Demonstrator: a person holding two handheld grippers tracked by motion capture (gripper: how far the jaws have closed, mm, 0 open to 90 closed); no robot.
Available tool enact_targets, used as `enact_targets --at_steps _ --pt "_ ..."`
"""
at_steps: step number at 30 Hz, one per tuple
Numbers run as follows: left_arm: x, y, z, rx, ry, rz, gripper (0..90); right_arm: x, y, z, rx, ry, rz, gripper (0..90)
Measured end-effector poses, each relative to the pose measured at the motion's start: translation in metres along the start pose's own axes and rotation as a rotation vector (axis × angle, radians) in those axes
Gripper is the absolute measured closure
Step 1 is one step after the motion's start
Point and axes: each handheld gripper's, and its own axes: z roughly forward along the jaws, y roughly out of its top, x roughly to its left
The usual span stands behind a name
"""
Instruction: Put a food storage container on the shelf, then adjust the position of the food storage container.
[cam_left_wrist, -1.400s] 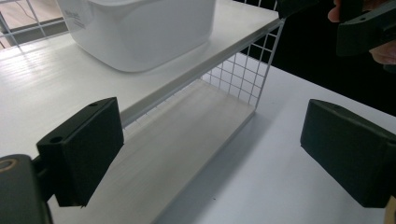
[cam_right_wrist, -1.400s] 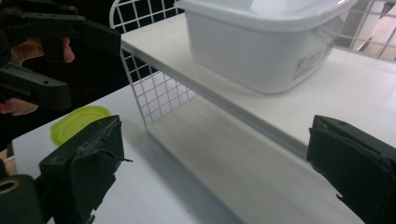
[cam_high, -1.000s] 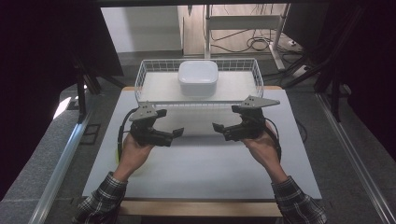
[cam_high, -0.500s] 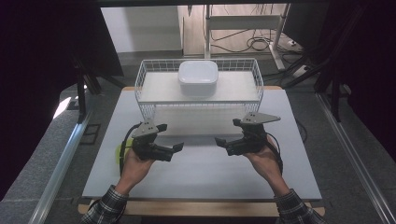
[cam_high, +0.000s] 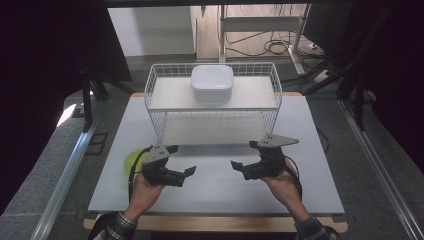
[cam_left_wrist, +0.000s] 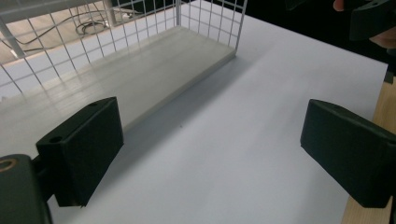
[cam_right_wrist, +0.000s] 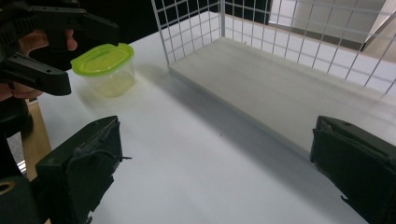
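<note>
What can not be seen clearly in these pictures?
- Tub, high view: mostly hidden behind the left gripper; the right gripper view shows it whole, contents unclear.
- White box on the rack: lid shut, inside hidden.
- Right gripper, left gripper view: cut off by the top edge.

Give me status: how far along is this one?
Early, by the look of it. Done: a white lidded container sits on the top shelf of the wire rack. In hand: nothing; the left tool and right tool are open above the table. Left: the green-lidded container stands untouched on the table beside the left tool, likely the next pick.
</note>
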Motion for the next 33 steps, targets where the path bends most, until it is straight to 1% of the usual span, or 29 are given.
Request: enact_targets --at_steps 1,4,7,10,15,20,24,27,30,33 --pt "-0.001 -0.003 0.001 0.006 -0.003 -0.001 5.6 0.0 -0.004 0.0 0.004 -0.005 0.005 3.0" --pt "-0.004 -0.011 0.004 0.019 -0.017 -0.006 5.6 0.001 -0.012 -0.001 0.007 -0.002 0.014 3.0" --pt "-0.008 -0.017 0.005 0.023 -0.031 -0.001 5.4 0.003 -0.021 -0.001 0.014 -0.007 0.011 3.0" --pt "-0.012 -0.022 0.005 0.032 -0.021 0.017 5.0 0.003 -0.029 -0.002 0.025 -0.021 0.006 3.0" --pt "-0.017 -0.032 0.005 0.046 -0.013 0.022 4.3 0.002 -0.042 -0.002 0.045 -0.031 0.012 3.0" --pt "-0.021 -0.04 0.006 0.07 -0.022 0.014 4.0 0.003 -0.053 -0.001 0.067 -0.044 0.006 2.6" --pt "-0.022 -0.048 0.009 0.095 -0.027 0.02 3.3 0.004 -0.061 -0.001 0.084 -0.037 0.009 2.8" --pt "-0.021 -0.051 0.012 0.112 -0.022 0.025 2.9 0.005 -0.066 0.0 0.107 -0.03 0.012 2.8" --pt "-0.019 -0.05 0.012 0.119 -0.016 0.015 2.8 0.005 -0.067 0.0 0.113 -0.03 0.01 2.9" --pt "-0.018 -0.048 0.011 0.143 0.008 0.011 3.0 0.003 -0.067 0.0 0.113 -0.035 0.013 3.0"
